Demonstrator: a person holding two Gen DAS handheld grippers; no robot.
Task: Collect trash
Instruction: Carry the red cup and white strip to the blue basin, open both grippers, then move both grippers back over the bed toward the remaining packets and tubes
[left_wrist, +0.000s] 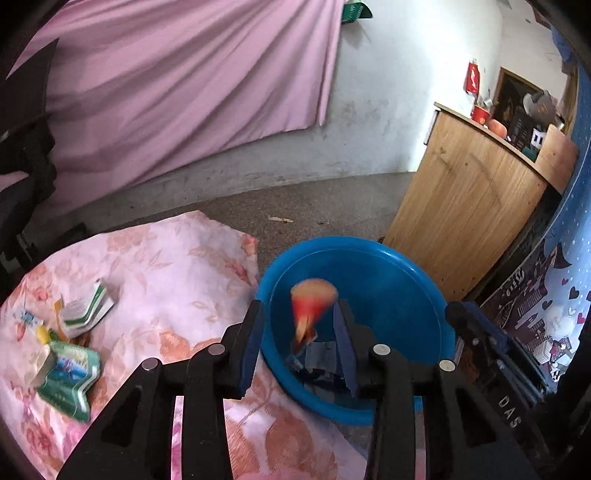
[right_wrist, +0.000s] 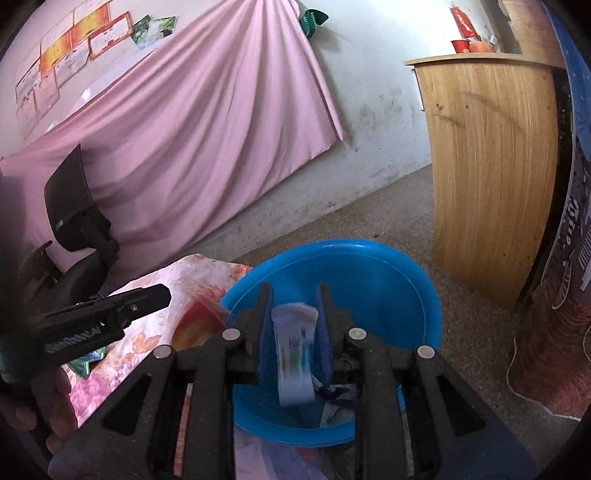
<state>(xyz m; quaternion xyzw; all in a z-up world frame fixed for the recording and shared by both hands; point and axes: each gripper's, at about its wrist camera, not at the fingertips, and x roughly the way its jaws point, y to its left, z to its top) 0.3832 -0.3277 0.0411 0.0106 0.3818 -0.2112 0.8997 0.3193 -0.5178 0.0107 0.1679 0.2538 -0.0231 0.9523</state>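
Note:
A blue basin (left_wrist: 369, 249) stands on the floor beside the floral bed cover (left_wrist: 177, 266). My left gripper (left_wrist: 299, 310) hangs over it, open. A blurred red-and-orange wrapper (left_wrist: 314, 302) is loose between its fingers, close to the right one. Dark wrappers (left_wrist: 317, 363) lie in the basin. My right gripper (right_wrist: 294, 295) is over the basin (right_wrist: 332, 244) too. A white packet (right_wrist: 295, 354) hangs blurred between its blue pads, which look just off it. Each view catches the other gripper: right gripper (left_wrist: 472, 332), left gripper (right_wrist: 110, 310), with the red wrapper (right_wrist: 203, 314) at its tip.
A green-and-white box (left_wrist: 86, 310) and green packets (left_wrist: 70, 369) lie on the bed cover. A wooden cabinet (left_wrist: 469, 206) stands behind the basin on the right. A pink curtain (right_wrist: 192, 129) covers the wall, and a black chair (right_wrist: 74, 221) is at the left.

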